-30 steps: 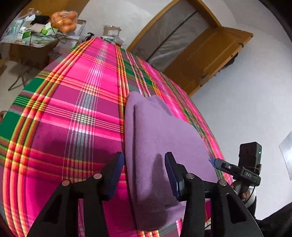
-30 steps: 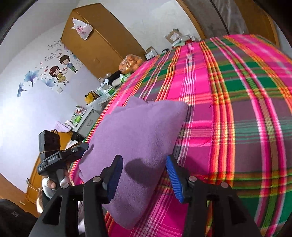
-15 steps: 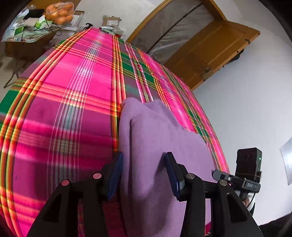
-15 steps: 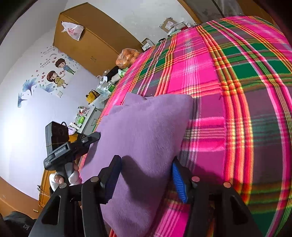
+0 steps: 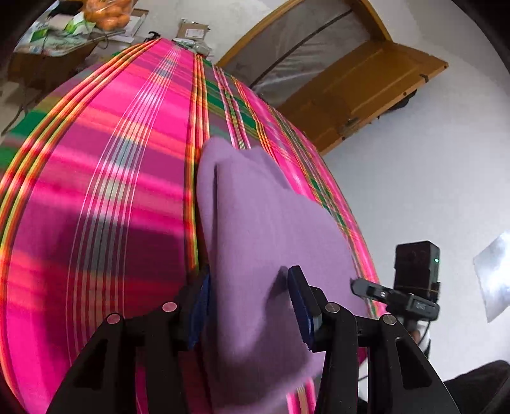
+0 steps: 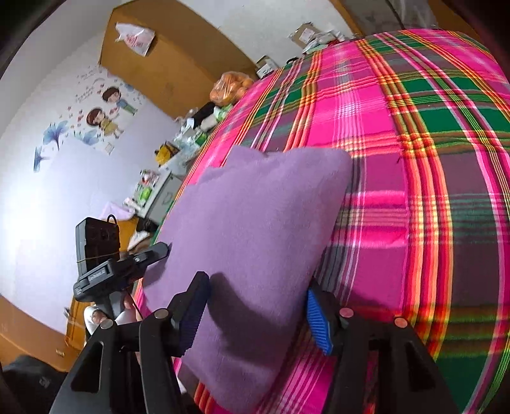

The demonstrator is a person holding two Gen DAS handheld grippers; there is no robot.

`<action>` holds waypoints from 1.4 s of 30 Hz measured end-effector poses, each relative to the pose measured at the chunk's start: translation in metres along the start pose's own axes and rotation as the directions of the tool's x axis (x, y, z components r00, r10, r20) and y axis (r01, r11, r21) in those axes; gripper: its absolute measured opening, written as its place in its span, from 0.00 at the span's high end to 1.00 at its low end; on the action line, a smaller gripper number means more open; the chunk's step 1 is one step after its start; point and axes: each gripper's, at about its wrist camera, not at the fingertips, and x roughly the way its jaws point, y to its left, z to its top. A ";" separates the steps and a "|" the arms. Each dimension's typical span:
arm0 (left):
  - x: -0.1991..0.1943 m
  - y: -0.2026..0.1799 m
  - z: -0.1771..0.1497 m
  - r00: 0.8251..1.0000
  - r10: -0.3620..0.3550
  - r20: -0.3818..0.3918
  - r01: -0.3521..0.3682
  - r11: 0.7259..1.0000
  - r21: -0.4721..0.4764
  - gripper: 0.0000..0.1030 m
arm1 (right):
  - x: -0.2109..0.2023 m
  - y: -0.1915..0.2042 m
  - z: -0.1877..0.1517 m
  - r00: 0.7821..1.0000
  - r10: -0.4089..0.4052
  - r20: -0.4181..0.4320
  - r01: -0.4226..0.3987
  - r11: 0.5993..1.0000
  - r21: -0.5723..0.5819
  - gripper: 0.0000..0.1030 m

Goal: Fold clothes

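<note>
A folded purple garment (image 5: 261, 229) lies on the pink plaid blanket (image 5: 111, 191), near the bed's near edge. In the left wrist view my left gripper (image 5: 250, 305) is open, and the garment's near left corner sits between its fingers. In the right wrist view the same garment (image 6: 255, 229) fills the middle, and my right gripper (image 6: 255, 315) is open astride its near right corner. Each gripper shows in the other's view: the right gripper (image 5: 363, 286) at the cloth's right edge, the left gripper (image 6: 159, 250) at its left edge, held by a hand.
The plaid blanket (image 6: 414, 159) covers the whole bed. A wooden door (image 5: 366, 89) stands behind the bed's far right. A cluttered table with a bag of oranges (image 5: 108, 12) is at the far left. A wooden wardrobe (image 6: 165, 63) stands against the wall.
Both grippers have sunk lower and pushed forward, so the garment's near corners lie deeper between the fingers. The jaws keep the same width.
</note>
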 end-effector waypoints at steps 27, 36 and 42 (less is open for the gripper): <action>0.009 -0.029 0.041 0.995 0.012 0.098 -0.023 0.993 0.115 0.73 | 0.002 0.026 0.040 0.998 -0.002 0.070 0.010 0.994 -0.107 0.69; 0.035 -0.028 0.121 0.981 0.076 0.179 -0.110 0.976 0.188 0.73 | 0.023 0.036 0.119 0.993 -0.021 0.117 0.043 0.981 -0.190 0.69; 0.061 0.001 0.180 0.975 0.093 0.203 -0.132 0.974 0.183 0.73 | 0.060 0.022 0.172 0.991 -0.025 0.133 0.049 0.983 -0.179 0.69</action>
